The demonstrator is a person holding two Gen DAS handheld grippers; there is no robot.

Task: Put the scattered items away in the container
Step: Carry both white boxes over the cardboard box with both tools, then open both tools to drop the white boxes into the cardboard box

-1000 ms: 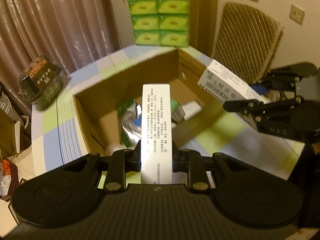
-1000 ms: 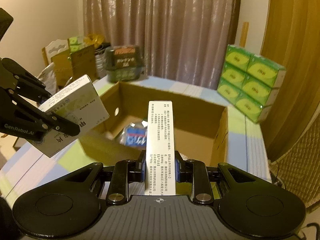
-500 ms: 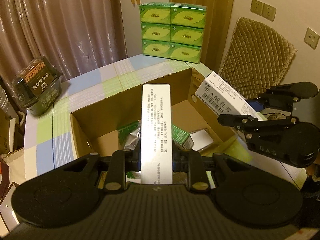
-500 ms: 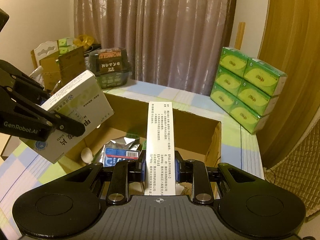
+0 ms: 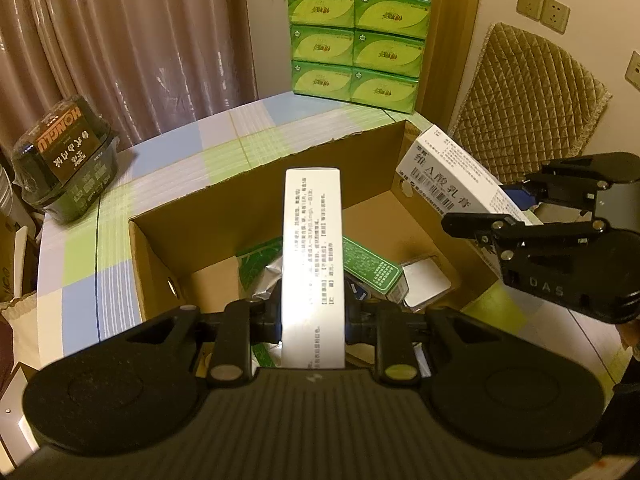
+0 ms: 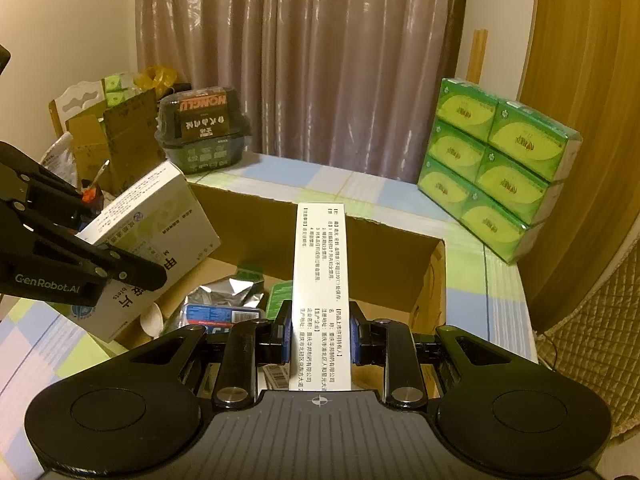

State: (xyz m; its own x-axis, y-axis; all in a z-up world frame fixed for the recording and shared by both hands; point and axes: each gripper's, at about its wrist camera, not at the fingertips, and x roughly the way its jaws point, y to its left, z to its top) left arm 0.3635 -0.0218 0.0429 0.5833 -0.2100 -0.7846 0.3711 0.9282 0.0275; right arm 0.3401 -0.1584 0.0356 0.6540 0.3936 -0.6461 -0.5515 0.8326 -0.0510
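Observation:
An open cardboard box (image 5: pixel 256 196) stands on the checked tablecloth and holds a foil pouch (image 6: pixel 224 292), a green carton (image 5: pixel 370 270) and a paper cup (image 6: pixel 152 320). My left gripper (image 5: pixel 312 312) is shut on a white medicine box (image 5: pixel 312 248), held over the box's near edge. My right gripper (image 6: pixel 322 328) is shut on a long white printed box (image 6: pixel 320 272), above the box's other side. In each wrist view the other gripper shows with its load: the right gripper (image 5: pixel 486 200) with the long box (image 5: pixel 448 172), the left gripper (image 6: pixel 128 236) with the medicine box (image 6: pixel 156 228).
A stack of green tissue packs (image 5: pixel 358 46) stands at the table's far edge. A dark wrapped bowl (image 5: pixel 66 160) sits at the far left corner. A quilted chair back (image 5: pixel 524 100) rises beyond the table, and cartons and bags (image 6: pixel 108 140) crowd the left side.
Both grippers have moved forward and a little down toward the cardboard box, which now fills more of each view. Each still grips its white box.

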